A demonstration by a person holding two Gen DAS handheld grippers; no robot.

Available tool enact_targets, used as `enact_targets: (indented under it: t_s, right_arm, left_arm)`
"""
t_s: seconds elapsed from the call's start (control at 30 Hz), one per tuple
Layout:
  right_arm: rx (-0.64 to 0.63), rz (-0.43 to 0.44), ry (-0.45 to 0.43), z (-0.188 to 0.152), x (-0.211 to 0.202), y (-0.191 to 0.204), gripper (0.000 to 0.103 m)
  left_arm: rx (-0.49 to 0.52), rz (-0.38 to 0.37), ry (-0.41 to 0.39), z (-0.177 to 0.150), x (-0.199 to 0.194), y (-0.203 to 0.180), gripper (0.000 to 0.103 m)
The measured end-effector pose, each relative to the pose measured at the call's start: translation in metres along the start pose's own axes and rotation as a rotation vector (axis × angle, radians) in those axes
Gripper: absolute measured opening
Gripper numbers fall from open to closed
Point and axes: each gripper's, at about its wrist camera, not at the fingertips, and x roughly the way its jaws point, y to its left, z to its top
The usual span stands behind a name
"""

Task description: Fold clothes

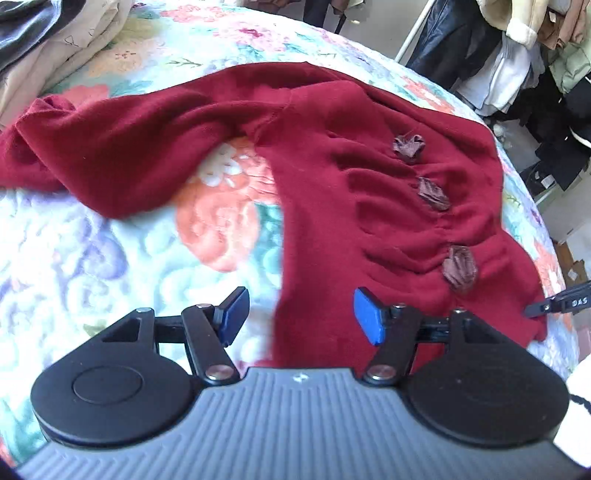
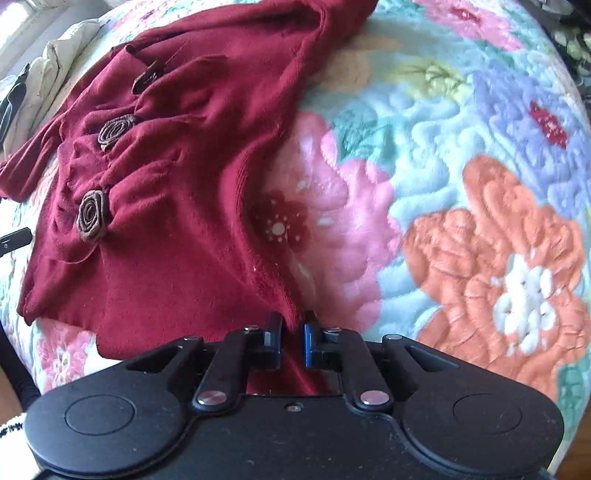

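A dark red sweater with three brown fabric rosettes lies spread on a floral quilt, one sleeve stretched to the left. My left gripper is open, its blue pads apart, just above the sweater's near edge. In the right wrist view the same sweater lies to the left, with its rosettes facing up. My right gripper is shut on the sweater's near edge, with red cloth pinched between the pads.
Folded beige and black clothes are stacked at the quilt's far left. Hanging garments on a rack stand beyond the bed's right edge. The tip of the other gripper shows at the right of the left wrist view.
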Motion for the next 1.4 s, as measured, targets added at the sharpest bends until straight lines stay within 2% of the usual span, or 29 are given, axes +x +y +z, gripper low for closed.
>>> enact_targets:
  t_s: [0.03,0.07,0.13,0.17,0.23,0.27,0.3,0.33,0.37,0.47,0.53,0.6,0.7,0.77,0.8,0.9,1.0,1.07,1.13,1.2,1.27,1.33,1.4]
  right_arm:
    - [0.006,0.015,-0.007,-0.001,0.000,-0.002,0.026]
    - [0.017,0.043,-0.007,-0.003,0.002,-0.004,0.041]
    - [0.047,0.114,-0.007,-0.007,0.009,-0.012,0.059]
    - [0.069,0.132,-0.013,-0.008,0.011,-0.013,0.064]
    - [0.106,0.135,-0.021,-0.008,0.015,-0.014,0.064]
    - [0.100,0.117,-0.025,-0.006,0.015,-0.010,0.051]
    - [0.081,0.098,-0.025,-0.004,0.015,-0.003,0.036]
    - [0.041,0.076,-0.021,-0.002,0.014,0.006,0.009]
    - [0.012,0.058,-0.020,0.000,0.012,0.013,0.008]
    - [0.003,0.050,-0.062,0.007,-0.013,0.021,0.008]
    - [0.065,0.103,-0.137,0.013,-0.040,0.017,0.008]
    - [0.074,0.138,-0.199,0.015,-0.068,0.017,0.007]
    - [0.047,0.179,-0.251,0.009,-0.098,0.019,0.007]
    - [0.034,0.181,-0.240,0.002,-0.103,0.017,0.007]
    - [0.031,0.159,-0.212,-0.001,-0.099,0.014,0.007]
    - [0.037,0.087,-0.116,-0.010,-0.076,0.004,0.007]
    - [0.073,0.065,-0.009,-0.016,-0.037,-0.008,0.007]
    - [0.063,0.011,0.041,-0.016,-0.017,-0.005,0.008]
    - [0.062,-0.019,0.059,-0.010,-0.012,0.001,0.010]
    - [0.033,-0.094,0.024,-0.001,-0.025,0.013,0.014]
    - [-0.005,-0.180,-0.059,0.009,-0.049,0.027,0.035]
    - [-0.031,-0.220,-0.164,0.016,-0.074,0.043,0.042]
    - [-0.069,-0.202,-0.264,0.024,-0.095,0.063,0.042]
  left_arm:
    - [-0.005,-0.011,0.021,0.000,0.003,0.003,0.065]
    - [-0.009,-0.023,0.043,0.001,0.006,0.006,0.067]
    - [-0.041,-0.036,0.015,-0.004,0.011,0.006,0.072]
    - [-0.057,-0.042,-0.003,-0.007,0.013,0.006,0.078]
    - [-0.062,-0.042,-0.029,-0.011,0.017,0.002,0.082]
    - [-0.043,-0.034,-0.034,-0.013,0.019,-0.002,0.079]
    - [0.000,-0.019,-0.032,-0.013,0.019,-0.008,0.051]
    - [0.048,-0.007,-0.025,-0.013,0.018,-0.014,0.032]
    - [0.094,0.004,-0.016,-0.014,0.018,-0.020,0.005]
    - [0.092,0.035,-0.141,-0.017,-0.007,-0.023,0.004]
    - [0.111,0.044,-0.230,-0.016,-0.028,-0.027,0.004]
    - [0.120,0.022,-0.281,-0.010,-0.048,-0.030,0.004]
    - [0.041,-0.068,-0.256,-0.002,-0.069,-0.023,0.004]
    - [-0.019,-0.121,-0.209,-0.003,-0.073,-0.015,0.004]
    - [-0.024,-0.124,-0.182,-0.006,-0.070,-0.013,0.004]
    - [0.015,-0.053,-0.094,-0.019,-0.046,-0.014,0.004]
    - [0.058,0.016,0.001,-0.027,-0.017,-0.018,0.004]
    - [0.080,0.044,0.017,-0.024,-0.007,-0.021,0.004]
    - [0.074,0.033,0.022,-0.017,-0.008,-0.021,0.004]
    - [0.038,-0.008,0.011,-0.012,-0.018,-0.015,0.006]
    - [0.004,-0.025,-0.009,-0.003,-0.030,-0.006,0.006]
    - [-0.012,-0.012,-0.041,0.007,-0.042,0.003,0.006]
    - [0.045,0.033,-0.058,0.018,-0.054,0.010,0.011]
